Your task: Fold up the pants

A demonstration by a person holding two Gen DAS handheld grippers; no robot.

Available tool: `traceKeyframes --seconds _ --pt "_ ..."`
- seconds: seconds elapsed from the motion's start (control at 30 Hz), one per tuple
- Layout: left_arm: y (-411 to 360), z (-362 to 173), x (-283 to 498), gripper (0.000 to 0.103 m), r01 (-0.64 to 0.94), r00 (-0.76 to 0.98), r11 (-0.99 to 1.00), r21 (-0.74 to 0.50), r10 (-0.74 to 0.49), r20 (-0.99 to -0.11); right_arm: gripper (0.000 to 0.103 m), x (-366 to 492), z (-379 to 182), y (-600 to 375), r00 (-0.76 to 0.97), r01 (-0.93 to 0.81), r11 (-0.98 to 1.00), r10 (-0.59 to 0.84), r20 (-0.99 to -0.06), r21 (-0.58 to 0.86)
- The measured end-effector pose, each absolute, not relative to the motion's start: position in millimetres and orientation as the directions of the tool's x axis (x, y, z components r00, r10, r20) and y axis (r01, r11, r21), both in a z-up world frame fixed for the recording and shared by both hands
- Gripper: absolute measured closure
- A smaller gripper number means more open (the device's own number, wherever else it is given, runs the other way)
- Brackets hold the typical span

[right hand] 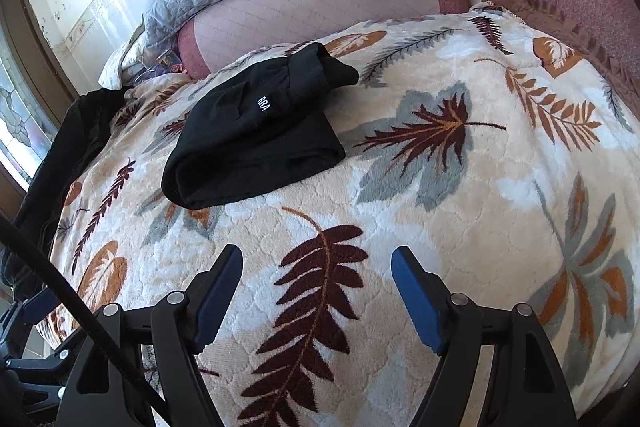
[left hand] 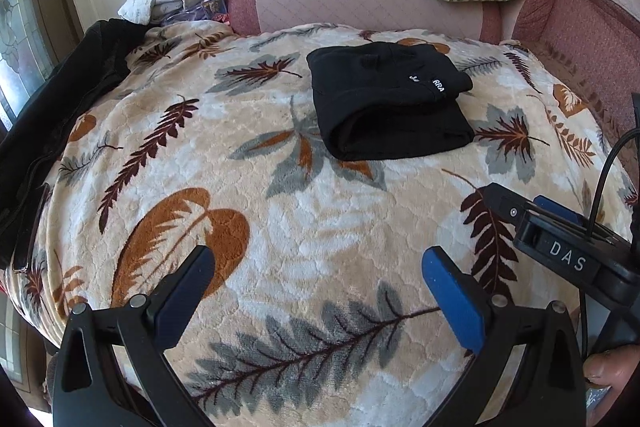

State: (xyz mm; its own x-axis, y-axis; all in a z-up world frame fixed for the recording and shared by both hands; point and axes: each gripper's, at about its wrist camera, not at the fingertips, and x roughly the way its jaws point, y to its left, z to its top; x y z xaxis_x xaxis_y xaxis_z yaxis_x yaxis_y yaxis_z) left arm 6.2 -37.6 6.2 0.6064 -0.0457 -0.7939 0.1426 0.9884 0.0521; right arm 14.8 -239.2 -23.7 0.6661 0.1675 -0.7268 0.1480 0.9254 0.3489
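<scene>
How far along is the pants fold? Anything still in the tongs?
Done, by the look of it: the black pants lie in a compact layered bundle on the leaf blanket. In hand: nothing; left tongs and right tongs both open, short of it. Left: perhaps tidying the top flap.

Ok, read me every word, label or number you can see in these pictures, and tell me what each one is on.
"DAS": white letters on the black body of the right tongs, seen from the left wrist view.
"RRA": white embroidered letters on the folded black fabric pants, on the leaf-patterned fleece blanket.
A few more white letters left of "RRA" on the pants: creased, unreadable.
Nothing else is legible.
</scene>
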Motion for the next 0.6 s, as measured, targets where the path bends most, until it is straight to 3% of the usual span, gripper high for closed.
traceKeyframes --seconds 0.6 --pt "-37.7 -8.4 11.9 0.000 0.159 0.560 0.987 0.033 -0.062 -0.827 0.020 18.9 -29.6 -236.8 0.650 0.151 0.927 0.168 -0.741 0.343"
